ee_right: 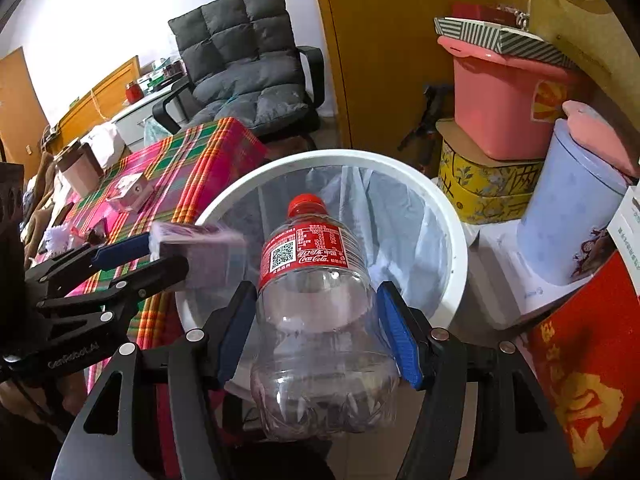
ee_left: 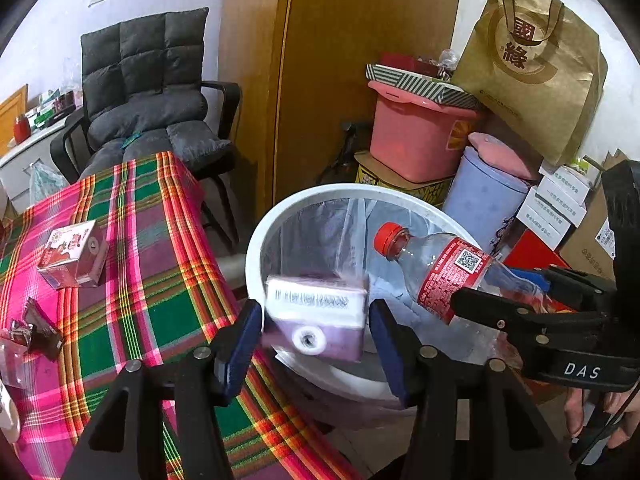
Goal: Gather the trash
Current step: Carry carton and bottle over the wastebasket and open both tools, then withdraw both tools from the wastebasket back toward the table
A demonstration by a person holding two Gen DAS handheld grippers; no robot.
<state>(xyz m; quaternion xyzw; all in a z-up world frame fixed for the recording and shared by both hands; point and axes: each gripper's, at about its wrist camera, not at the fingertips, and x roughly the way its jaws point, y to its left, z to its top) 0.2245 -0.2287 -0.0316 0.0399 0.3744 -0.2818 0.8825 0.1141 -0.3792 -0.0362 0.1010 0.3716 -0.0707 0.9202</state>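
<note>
- Left gripper [ee_left: 316, 330] — jaws wide, the blurred purple carton [ee_left: 316, 320] between the blue pads with a gap on each side, over the rim of the white trash bin [ee_left: 256, 240].
- Right gripper [ee_right: 318, 320] — pads against the empty Coca-Cola bottle [ee_right: 316, 280], red cap pointing forward over the bin's clear liner.
- A red-and-white carton [ee_left: 74, 254] and dark wrappers [ee_left: 36, 330] lie on the plaid tablecloth [ee_left: 160, 280].

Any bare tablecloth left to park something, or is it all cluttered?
Free: the plaid tablecloth between the red-and-white carton and the white lined bin, plus its far corner by the grey padded chair. Crowded: the cloth's left edge with dark wrappers, and the stacked boxes right of the bin.
</note>
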